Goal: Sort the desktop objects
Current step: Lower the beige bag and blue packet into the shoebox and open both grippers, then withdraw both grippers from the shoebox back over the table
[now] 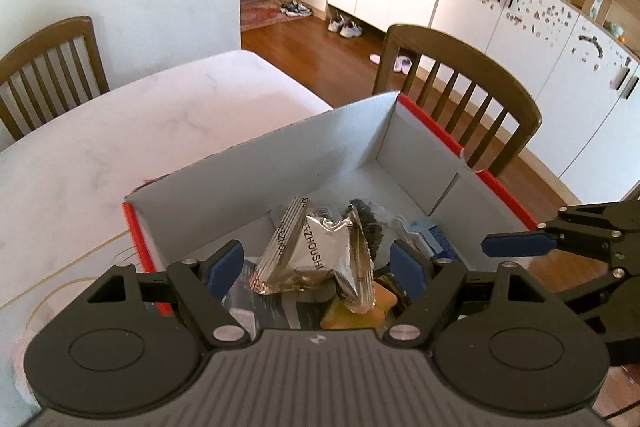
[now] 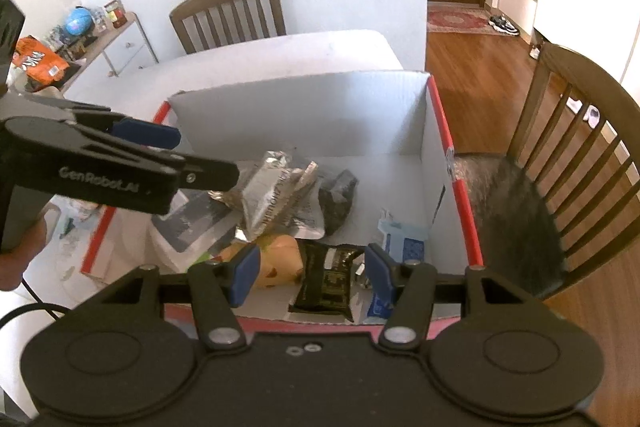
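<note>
A red-edged cardboard box point(image 2: 436, 131) was seen standing on the white bench point(image 1: 120, 131), its right wall at or near the bench edge, beyond which a wooden chair point(image 2: 576, 131) and the floor were seen. The left claw point(image 1: 316, 263) was held above the near end of the box with its jaws spread wide; a silver foil packet point(image 1: 316, 255) was seen between the pads, but the pads were not pressed on it, and whether it was touched could not be told. The right claw point(image 2: 308, 275) was held over the near wall of the box, its jaws parted and nothing gripped; a black sachet point(image 2: 326, 279) and a yellow packet point(image 2: 280, 261) lay below it on the box floor. A blue-and-white packet point(image 2: 404, 241) was seen by the right wall. The far half of the box floor was left bare, and open bench was seen to the left of the box. Some packets were partly hidden under the foil one, and the print on them was hard to read.
</note>
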{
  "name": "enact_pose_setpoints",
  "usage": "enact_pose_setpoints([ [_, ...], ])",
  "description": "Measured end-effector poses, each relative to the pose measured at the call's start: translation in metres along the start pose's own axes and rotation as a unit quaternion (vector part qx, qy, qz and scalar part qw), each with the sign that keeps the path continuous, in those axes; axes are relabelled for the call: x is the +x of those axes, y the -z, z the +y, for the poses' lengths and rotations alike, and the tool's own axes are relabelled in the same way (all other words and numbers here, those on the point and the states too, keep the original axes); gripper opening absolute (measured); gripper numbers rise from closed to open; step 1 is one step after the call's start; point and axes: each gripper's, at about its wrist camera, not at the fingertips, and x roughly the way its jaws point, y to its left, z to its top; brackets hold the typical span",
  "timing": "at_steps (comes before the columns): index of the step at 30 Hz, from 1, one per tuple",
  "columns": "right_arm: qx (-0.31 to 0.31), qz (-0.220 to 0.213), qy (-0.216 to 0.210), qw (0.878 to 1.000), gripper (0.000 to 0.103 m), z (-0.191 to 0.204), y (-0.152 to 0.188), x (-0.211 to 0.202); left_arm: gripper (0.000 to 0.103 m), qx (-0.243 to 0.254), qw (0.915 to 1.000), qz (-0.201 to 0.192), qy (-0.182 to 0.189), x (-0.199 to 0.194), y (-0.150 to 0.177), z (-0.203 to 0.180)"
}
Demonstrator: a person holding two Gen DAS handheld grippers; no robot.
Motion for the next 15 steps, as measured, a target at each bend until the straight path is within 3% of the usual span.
enact_pose_setpoints([
  [15,-0.018,-0.008,-0.035,0.999,0.058,0.024,0.004,-0.016,0.080,-0.024,0.9984,-0.049,-0.012,-0.071,0.038,0.009],
])
